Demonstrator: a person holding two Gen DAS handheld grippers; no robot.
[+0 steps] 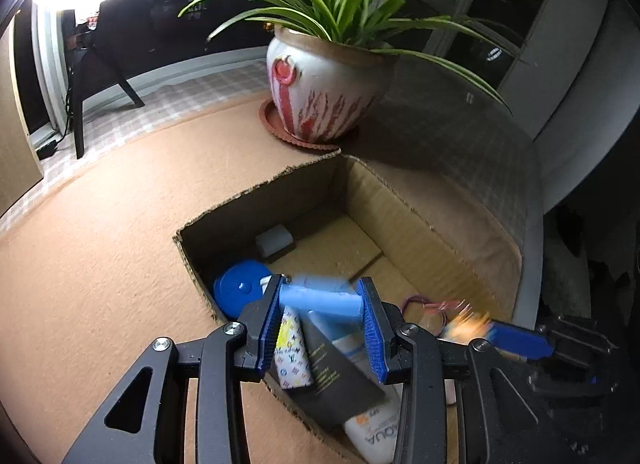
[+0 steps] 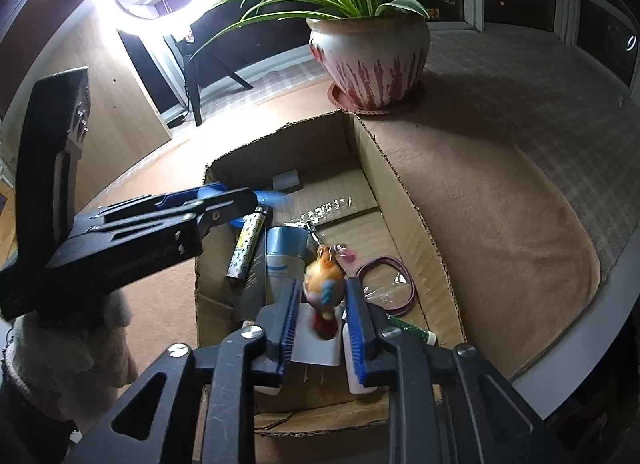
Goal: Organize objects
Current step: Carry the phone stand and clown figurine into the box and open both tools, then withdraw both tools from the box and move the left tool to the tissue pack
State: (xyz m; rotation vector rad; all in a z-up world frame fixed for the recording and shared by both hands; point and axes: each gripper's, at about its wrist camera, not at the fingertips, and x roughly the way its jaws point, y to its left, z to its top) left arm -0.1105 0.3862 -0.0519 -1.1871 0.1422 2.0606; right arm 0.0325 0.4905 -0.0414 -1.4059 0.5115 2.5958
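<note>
We see a light-blue cylinder (image 1: 320, 300) lying crosswise and a blurred orange-yellow toy (image 2: 323, 280), both above the open cardboard box (image 1: 420, 220) of toiletries.

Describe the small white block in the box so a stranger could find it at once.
Start at the potted plant; the open cardboard box sits just in front of it. The white block lies alone on the box floor by the far wall, the only plain white, unlabelled piece there.
</note>
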